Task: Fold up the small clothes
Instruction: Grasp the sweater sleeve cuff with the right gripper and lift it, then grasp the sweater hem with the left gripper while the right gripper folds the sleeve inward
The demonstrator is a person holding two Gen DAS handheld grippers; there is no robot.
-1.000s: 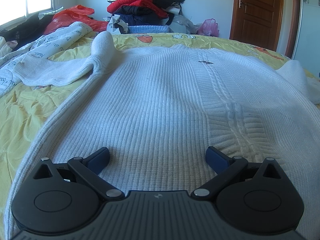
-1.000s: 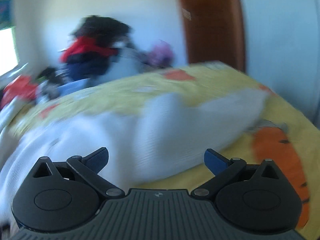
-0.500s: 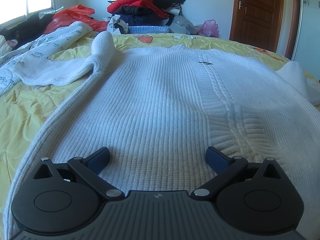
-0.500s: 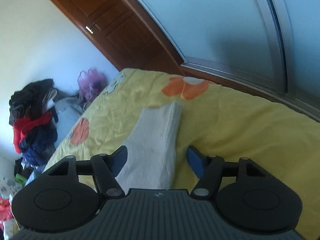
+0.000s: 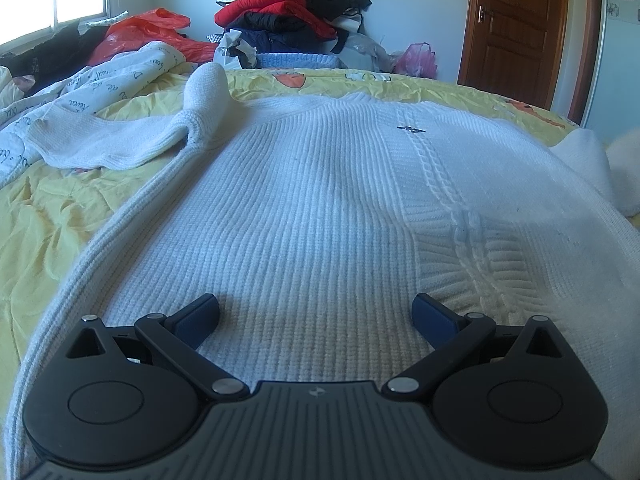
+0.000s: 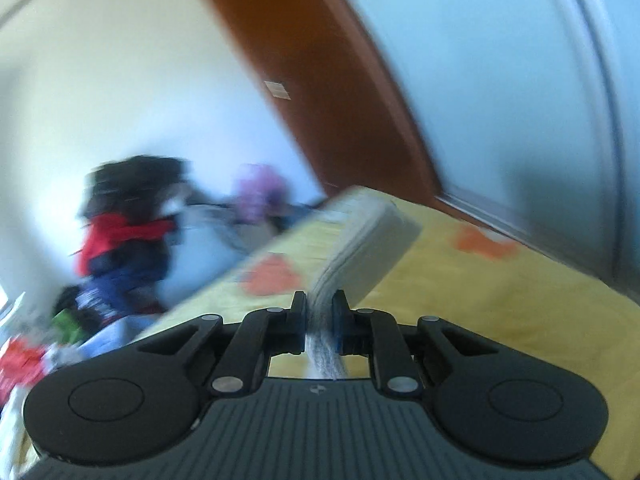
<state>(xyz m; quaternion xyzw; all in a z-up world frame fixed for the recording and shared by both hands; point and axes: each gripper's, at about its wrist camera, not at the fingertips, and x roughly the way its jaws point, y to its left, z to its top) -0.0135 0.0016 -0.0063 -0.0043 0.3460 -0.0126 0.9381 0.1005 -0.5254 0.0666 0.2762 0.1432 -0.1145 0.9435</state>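
A white ribbed knit sweater [image 5: 320, 208] lies flat on the yellow bed sheet [image 5: 44, 216], its left sleeve [image 5: 132, 140] spread to the left. My left gripper [image 5: 316, 316] is open and rests low over the sweater's near hem, touching nothing between its fingers. In the blurred right wrist view my right gripper [image 6: 320, 316] is shut on the sweater's right sleeve [image 6: 360, 248], whose cuff end sticks out ahead, lifted off the sheet [image 6: 500, 300]. That sleeve end shows at the right edge of the left wrist view [image 5: 624, 160].
A pile of red, dark and blue clothes [image 5: 292, 20] and a pink bag [image 5: 416, 58] stand beyond the bed's far edge. A printed white quilt [image 5: 80, 92] and a red bag [image 5: 140, 32] lie at the left. A brown door [image 5: 516, 24] is at the right.
My right gripper has closed on the right sleeve and is swinging with it, blurring its view. My left gripper has not moved.
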